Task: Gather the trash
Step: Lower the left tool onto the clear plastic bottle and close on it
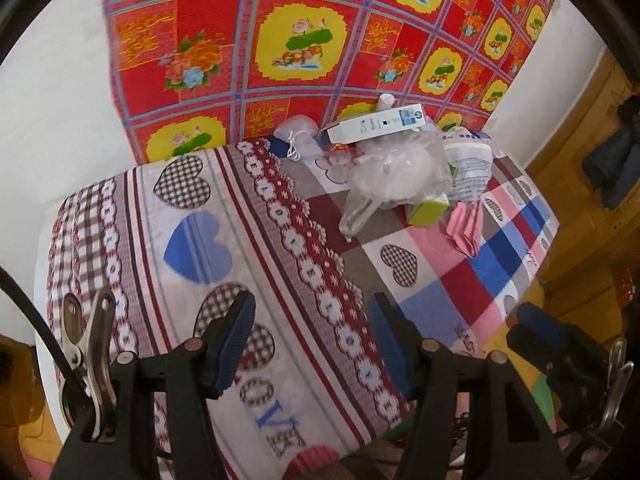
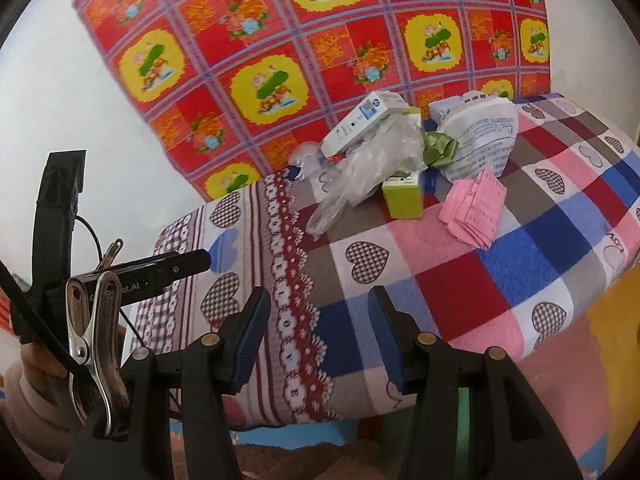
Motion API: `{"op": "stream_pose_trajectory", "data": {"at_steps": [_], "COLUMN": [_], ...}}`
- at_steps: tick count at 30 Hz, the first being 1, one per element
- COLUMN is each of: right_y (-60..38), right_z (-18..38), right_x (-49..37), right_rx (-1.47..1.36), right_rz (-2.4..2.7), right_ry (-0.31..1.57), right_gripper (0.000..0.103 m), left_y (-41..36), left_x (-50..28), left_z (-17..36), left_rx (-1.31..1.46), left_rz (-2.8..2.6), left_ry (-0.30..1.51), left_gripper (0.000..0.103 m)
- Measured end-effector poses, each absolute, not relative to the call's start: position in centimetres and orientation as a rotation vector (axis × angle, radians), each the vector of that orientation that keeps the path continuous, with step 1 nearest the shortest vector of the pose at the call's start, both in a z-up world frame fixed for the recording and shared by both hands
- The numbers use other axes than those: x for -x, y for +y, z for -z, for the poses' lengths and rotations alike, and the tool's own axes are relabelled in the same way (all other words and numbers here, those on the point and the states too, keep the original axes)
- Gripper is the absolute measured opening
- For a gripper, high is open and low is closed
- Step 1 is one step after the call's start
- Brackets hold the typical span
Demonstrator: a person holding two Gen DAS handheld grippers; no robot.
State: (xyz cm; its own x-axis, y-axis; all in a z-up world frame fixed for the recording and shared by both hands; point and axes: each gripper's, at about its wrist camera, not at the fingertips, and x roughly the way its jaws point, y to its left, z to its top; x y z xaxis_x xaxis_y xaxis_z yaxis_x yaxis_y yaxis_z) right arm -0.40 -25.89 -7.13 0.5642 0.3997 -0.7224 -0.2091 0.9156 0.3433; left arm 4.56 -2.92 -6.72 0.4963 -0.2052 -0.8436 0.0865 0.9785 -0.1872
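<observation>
2 claws hang over the near edge of a tabletop [image 2: 520, 272] draped in a patchwork cloth of hearts and checks, and both stand partly open with nothing between their blue pads. From the left wrist view the left claw [image 1: 312, 344] is over the striped part of the cloth, well short of the trash. From the right wrist view the right claw [image 2: 318, 340] is over the border of red lace print, and the left tool shows at the left, gripped by a hand in a pale sleeve [image 2: 28, 384]. All the trash sits heaped at the far end against a red and yellow flowered sheet [image 2: 280, 40]: a white box [image 2: 360, 120] lying on crumpled clear plastic [image 2: 368, 168], a small green box [image 2: 402, 198] just in front, a white printed bag [image 2: 480, 140] beside a green ribbon [image 2: 440, 146], and folded pink paper [image 2: 474, 208] nearest the claws.
</observation>
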Motion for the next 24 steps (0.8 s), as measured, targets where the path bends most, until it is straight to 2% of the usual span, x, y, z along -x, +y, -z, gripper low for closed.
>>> {"op": "stream_pose_trajectory", "data": {"at_steps": [24], "right_y": [-31.5], "right_z": [8.8], "right_x": [-9.8], "right_rx": [-0.196], "right_rz": [-0.510], "right_ry": [0.990], "right_gripper": [0.052], "left_y": [-9.8], "left_x": [-19.0], "left_z": [10.3], "left_rx": [0.185], "left_rz": [0.053], "left_ry": [1.098], "left_gripper": [0.062]}}
